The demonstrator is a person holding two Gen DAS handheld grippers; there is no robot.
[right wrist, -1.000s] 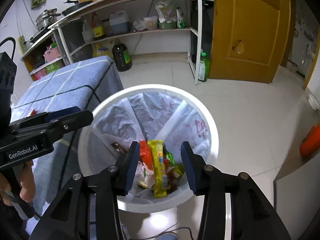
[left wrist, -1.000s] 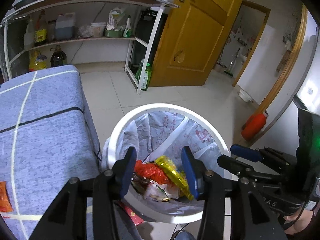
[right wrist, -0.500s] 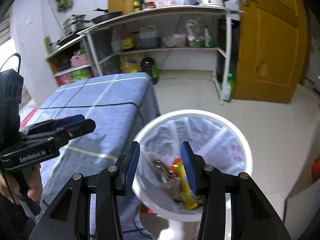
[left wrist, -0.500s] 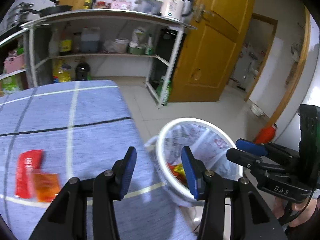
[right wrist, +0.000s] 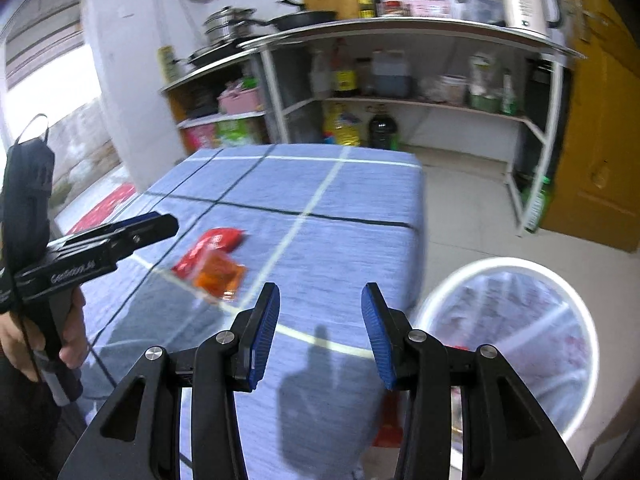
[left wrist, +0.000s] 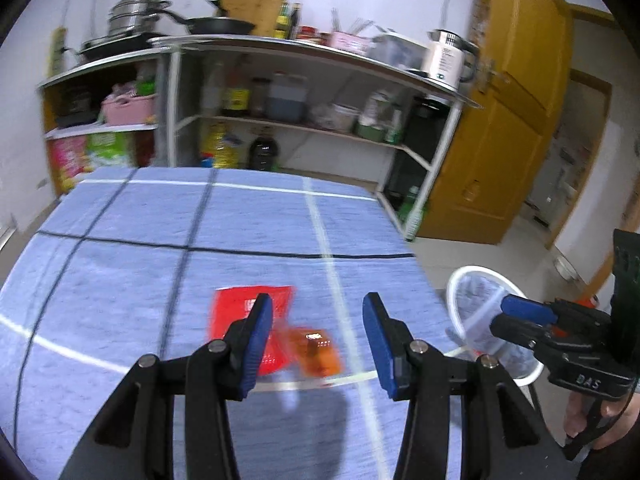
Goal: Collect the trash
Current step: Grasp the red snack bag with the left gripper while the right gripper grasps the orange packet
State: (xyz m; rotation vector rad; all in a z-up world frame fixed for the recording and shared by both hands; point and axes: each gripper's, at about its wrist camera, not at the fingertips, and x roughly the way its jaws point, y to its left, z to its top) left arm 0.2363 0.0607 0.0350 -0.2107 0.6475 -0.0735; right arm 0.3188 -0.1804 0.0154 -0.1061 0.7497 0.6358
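Note:
A red wrapper (left wrist: 240,312) and a smaller orange packet (left wrist: 318,352) lie side by side on the blue checked tablecloth (left wrist: 240,220). My left gripper (left wrist: 318,344) is open and empty, just above and in front of them. In the right wrist view the red wrapper (right wrist: 212,246) and orange packet (right wrist: 219,274) lie left of centre. My right gripper (right wrist: 320,332) is open and empty above the table's right part. The white trash bin (right wrist: 516,336) with a plastic liner stands on the floor right of the table; it also shows in the left wrist view (left wrist: 484,312).
Metal shelves (left wrist: 300,92) with bottles, pans and a kettle stand behind the table. A yellow wooden door (left wrist: 500,140) is at the right. A red scrap (right wrist: 388,424) lies on the floor by the bin.
Both grippers have swung left from over the trash bin to over the table. The red wrapper and orange packet have come into view between the left fingers. Both stay open.

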